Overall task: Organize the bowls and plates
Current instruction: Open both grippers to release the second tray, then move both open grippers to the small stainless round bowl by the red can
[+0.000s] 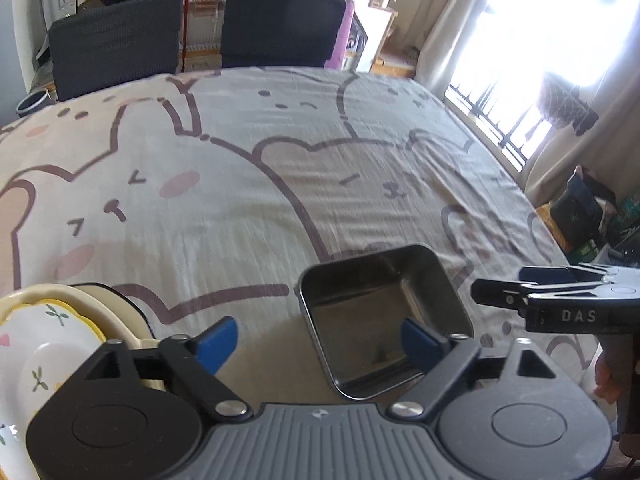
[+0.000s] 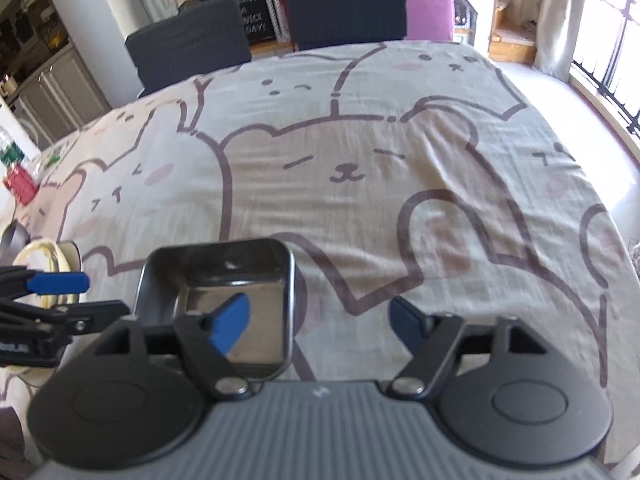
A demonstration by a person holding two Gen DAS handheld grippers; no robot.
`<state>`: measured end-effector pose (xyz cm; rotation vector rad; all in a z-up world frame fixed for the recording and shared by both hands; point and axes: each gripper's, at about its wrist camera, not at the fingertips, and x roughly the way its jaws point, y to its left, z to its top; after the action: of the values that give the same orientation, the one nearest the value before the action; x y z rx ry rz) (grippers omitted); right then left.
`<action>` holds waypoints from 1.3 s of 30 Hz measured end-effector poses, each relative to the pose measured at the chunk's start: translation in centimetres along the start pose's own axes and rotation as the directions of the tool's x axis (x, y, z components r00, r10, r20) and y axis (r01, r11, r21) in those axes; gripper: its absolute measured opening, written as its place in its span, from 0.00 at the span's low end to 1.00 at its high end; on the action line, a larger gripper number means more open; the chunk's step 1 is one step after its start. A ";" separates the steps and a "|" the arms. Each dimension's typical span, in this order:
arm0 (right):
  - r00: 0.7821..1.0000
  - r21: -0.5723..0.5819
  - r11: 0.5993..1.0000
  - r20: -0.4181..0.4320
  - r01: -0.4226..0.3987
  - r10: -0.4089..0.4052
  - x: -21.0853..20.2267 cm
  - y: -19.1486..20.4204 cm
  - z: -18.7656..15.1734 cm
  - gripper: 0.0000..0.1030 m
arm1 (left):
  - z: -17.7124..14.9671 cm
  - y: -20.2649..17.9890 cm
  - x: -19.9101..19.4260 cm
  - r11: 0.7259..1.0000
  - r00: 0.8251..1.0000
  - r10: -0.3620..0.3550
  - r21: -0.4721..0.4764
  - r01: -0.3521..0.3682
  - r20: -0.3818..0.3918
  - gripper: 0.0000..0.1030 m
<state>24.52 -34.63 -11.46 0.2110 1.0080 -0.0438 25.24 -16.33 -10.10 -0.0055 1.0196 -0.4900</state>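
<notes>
1. Left wrist view: the left tongs (image 1: 316, 342) are seen spread wide, with nothing between the blue pads; one pad (image 1: 418, 342) hangs over the near left corner of the steel tray (image 1: 384, 312) without pressing on it.
2. The steel tray, a square dish with rounded corners, is set flat and empty on the bench (image 1: 248, 184), apparently put down here as its sorted spot.
3. Left of the steel tray, a stack of plates (image 1: 52, 340) is seen: a flower-painted white plate on top, cream and dark rims beneath. Like is judged to be grouped with like, the tray being kept apart.
4. In the right wrist view, the right tongs (image 2: 320, 326) are likewise held wide and empty, one pad (image 2: 232, 326) over the tray floor, the other beyond its right rim.
5. Beyond the steel tray, only the bear-printed cloth is seen, then two dark chairs (image 1: 116, 40) at the far edge.
</notes>
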 end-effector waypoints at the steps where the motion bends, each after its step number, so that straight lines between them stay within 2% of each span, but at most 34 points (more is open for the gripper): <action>1: 1.000 0.004 1.000 0.012 0.004 -0.004 -0.3 -0.1 -0.1 0.90 | 0.0 0.1 -0.4 1.000 1.000 0.006 0.002 -0.006 0.012 0.93; 4: 0.999 0.016 1.000 0.045 0.011 -0.012 -1.0 -0.1 -0.1 0.99 | 0.1 0.9 -1.5 1.000 0.999 0.026 0.006 -0.026 0.048 0.98; 13: 0.991 0.018 1.000 0.133 -0.001 -0.001 -2.4 2.3 0.9 1.00 | 0.1 6.4 -5.2 0.990 0.983 0.127 -0.076 -0.118 0.129 1.00; 20: 0.985 -0.085 0.994 0.155 -0.068 0.080 -1.5 8.1 2.3 1.00 | -0.3 12.1 -8.1 0.964 0.962 0.213 -0.199 -0.178 0.174 1.00; 24: 0.983 -0.178 0.982 0.156 -0.068 0.096 -0.4 12.9 3.5 1.00 | -1.1 15.5 -10.0 0.936 0.941 0.277 -0.275 -0.219 0.196 1.00; 29: 0.966 -0.234 0.960 0.172 -0.152 0.195 0.6 19.2 5.7 1.00 | -2.4 20.2 -12.0 0.869 0.898 0.386 -0.411 -0.277 0.211 1.00; 33: 0.945 -0.258 0.942 0.188 -0.215 0.267 1.9 24.7 7.4 1.00 | -3.8 24.0 -13.2 0.807 0.879 0.433 -0.519 -0.282 0.197 1.00; 36: 0.941 -0.298 0.922 0.155 -0.246 0.301 3.0 29.0 8.6 1.00 | -5.0 27.1 -13.7 0.736 0.871 0.464 -0.619 -0.276 0.163 1.00; 39: 0.948 -0.357 0.899 0.096 -0.253 0.305 4.2 33.2 9.7 1.00 | -6.3 29.9 -14.5 0.642 0.851 0.506 -0.719 -0.266 0.137 1.00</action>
<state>39.34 -3.81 -4.88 0.0323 0.8115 0.3725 25.55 17.40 -8.52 -0.5054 0.7827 0.3169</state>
